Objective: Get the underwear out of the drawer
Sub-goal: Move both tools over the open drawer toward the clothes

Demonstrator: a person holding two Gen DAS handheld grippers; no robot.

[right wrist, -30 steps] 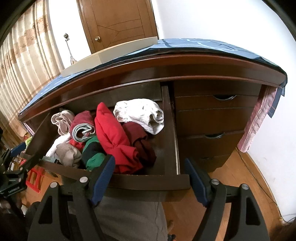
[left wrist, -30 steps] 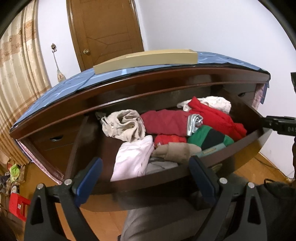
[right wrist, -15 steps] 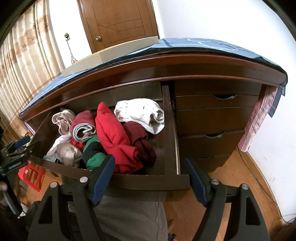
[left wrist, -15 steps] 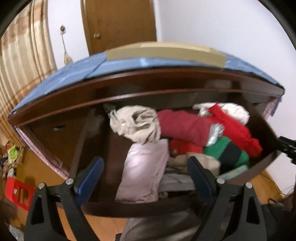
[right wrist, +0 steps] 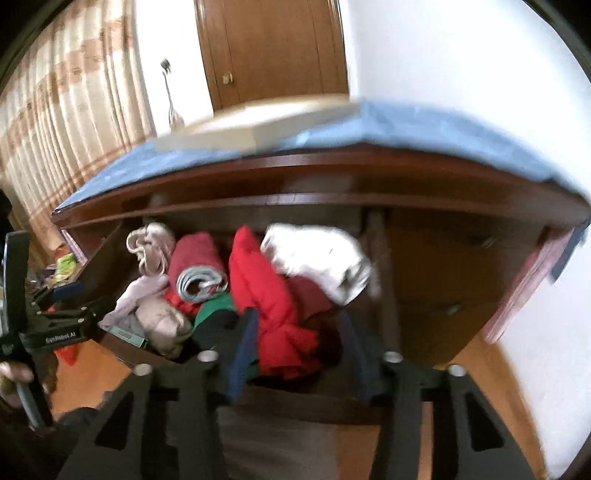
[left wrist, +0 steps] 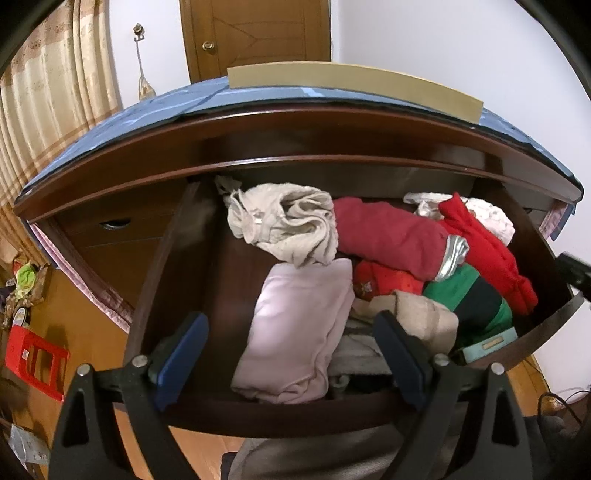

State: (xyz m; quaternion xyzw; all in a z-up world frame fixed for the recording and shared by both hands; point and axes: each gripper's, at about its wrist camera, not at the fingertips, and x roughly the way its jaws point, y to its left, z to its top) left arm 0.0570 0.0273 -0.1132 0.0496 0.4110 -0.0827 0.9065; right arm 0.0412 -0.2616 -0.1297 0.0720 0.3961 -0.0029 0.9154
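The open dark wood drawer [left wrist: 280, 410] holds a heap of clothes: a folded pale pink piece [left wrist: 299, 332], a crumpled beige piece [left wrist: 284, 225], a dark red roll [left wrist: 388, 240], a bright red garment [left wrist: 487, 251] and a green and black piece [left wrist: 476, 299]. My left gripper [left wrist: 288, 358] is open and empty, over the drawer's front edge above the pink piece. My right gripper [right wrist: 295, 347] is open and empty, over the bright red garment [right wrist: 266, 291]. A white garment [right wrist: 321, 262] lies at the drawer's right. The left gripper [right wrist: 62, 295] shows at the left in the right wrist view.
The dresser top has a blue cover [left wrist: 147, 110] and a flat beige board [left wrist: 332, 81]. Shut drawers [right wrist: 461, 280] stand right of the open one. A red plastic stool [left wrist: 33, 362] stands on the wood floor at the left. Curtains [left wrist: 48, 110] and a door [left wrist: 258, 33] are behind.
Both grippers have moved forward over the drawer. The left one now hangs above the pink piece, the right one has swung left above the red garment, its view blurred by motion.
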